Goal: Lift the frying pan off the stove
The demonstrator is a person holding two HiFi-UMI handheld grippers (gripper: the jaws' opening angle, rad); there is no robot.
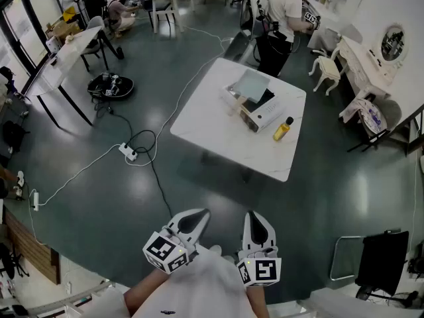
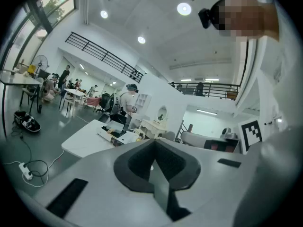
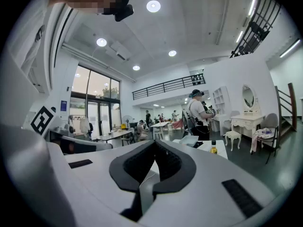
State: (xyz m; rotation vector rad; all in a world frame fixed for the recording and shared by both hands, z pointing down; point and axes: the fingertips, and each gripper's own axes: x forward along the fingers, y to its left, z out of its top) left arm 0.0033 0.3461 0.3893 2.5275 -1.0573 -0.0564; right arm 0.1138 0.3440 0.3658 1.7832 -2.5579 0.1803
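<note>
Presently, entry for the approach stage.

Item: left gripper (image 1: 196,217), jaws pressed together with nothing between them; low in the head view at six o'clock.

Item: right gripper (image 1: 255,220), likewise pressed together and empty, just beside the left at its three o'clock.

Item: counter (image 1: 218,138), white, well apart from both grippers toward twelve o'clock, across open floor.

Item: boxy cluster (image 1: 255,105) on the counter, pale lid raised, dark part beneath; yellow bottle (image 1: 283,129) near its four o'clock.

Item: frying pan and stove, not distinguishable at this range; judged to lie within that cluster.

Handling note, as judgement: close the distance first, minding the power strip (image 1: 128,152) and its leads on the floor at ten o'clock. Spread one gripper only once the handle is identified. Come at it level, pinch well along the handle, and lift straight up, clear of the bottle.
</note>
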